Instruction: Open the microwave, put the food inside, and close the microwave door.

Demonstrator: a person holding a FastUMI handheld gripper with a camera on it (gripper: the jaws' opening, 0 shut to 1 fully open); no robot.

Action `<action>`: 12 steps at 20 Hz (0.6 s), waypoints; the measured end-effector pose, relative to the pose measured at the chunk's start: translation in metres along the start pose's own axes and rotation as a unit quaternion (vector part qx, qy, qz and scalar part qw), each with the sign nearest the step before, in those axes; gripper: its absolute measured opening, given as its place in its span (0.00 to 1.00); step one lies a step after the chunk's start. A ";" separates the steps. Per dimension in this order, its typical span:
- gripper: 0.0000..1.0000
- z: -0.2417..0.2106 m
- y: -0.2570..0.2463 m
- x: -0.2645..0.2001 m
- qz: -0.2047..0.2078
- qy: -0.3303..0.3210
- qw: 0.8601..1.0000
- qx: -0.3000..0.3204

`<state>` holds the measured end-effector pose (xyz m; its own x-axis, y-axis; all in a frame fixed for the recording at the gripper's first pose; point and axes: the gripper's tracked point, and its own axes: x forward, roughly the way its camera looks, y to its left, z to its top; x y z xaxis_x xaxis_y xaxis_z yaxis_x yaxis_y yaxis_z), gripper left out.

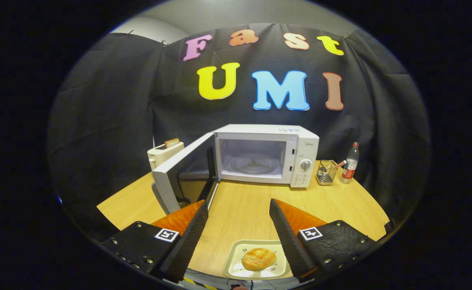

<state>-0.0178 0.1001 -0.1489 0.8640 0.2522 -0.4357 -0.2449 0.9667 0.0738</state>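
- The white box-shaped microwave [266, 155] already stands with its door [183, 173] swung wide.
- The round golden bun [258, 258] on its pale square tray [236, 249] lies well before the microwave, not yet loaded.
- The black two-finger gripper [239, 208] is spread wide and holds nothing.
- Loading and closing are left to do.

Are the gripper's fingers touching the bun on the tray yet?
Apart. The gripper view shows the gripper open, its fingers spread wide either side of the tray; bare tray shows between the bun and the nearer finger.
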 end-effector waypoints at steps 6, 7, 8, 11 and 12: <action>0.94 -0.058 -0.027 0.021 -0.029 0.084 0.996 0.025; 0.94 -0.067 -0.030 0.024 -0.033 0.097 0.994 0.024; 0.94 -0.078 -0.033 0.026 -0.038 0.111 0.993 0.023; 0.94 -0.102 -0.040 0.035 -0.047 0.147 0.988 0.028; 0.94 -0.112 -0.041 0.035 -0.049 0.161 0.985 0.032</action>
<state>-0.0265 0.0646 -0.2675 0.6954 0.1416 -0.7045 -0.1306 0.9890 0.0698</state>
